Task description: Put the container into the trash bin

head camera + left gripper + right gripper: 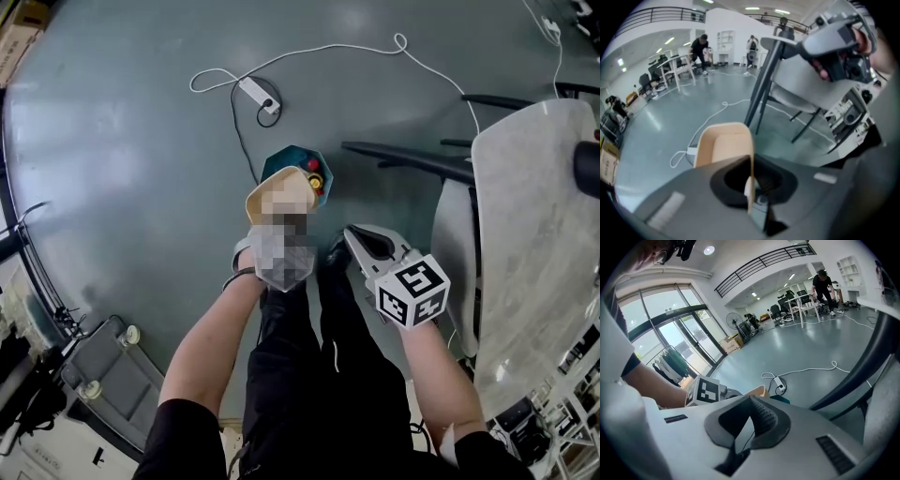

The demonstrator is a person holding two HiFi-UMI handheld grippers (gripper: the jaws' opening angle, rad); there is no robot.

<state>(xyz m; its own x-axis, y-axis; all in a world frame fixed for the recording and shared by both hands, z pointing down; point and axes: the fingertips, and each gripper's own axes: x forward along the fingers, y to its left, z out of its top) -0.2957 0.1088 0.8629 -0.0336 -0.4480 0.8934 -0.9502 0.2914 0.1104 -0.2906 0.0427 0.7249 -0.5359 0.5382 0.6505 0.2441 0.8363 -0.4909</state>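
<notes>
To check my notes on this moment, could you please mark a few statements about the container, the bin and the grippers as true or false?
1. The left gripper grips the tan container by its wall. True.
2. The container lies inside the teal trash bin. False: it is held in the gripper, not in the bin.
3. The right gripper holds a bottle. False: its jaws are together on nothing.
4. A white power strip lies on the floor beyond the bin. True.
</notes>
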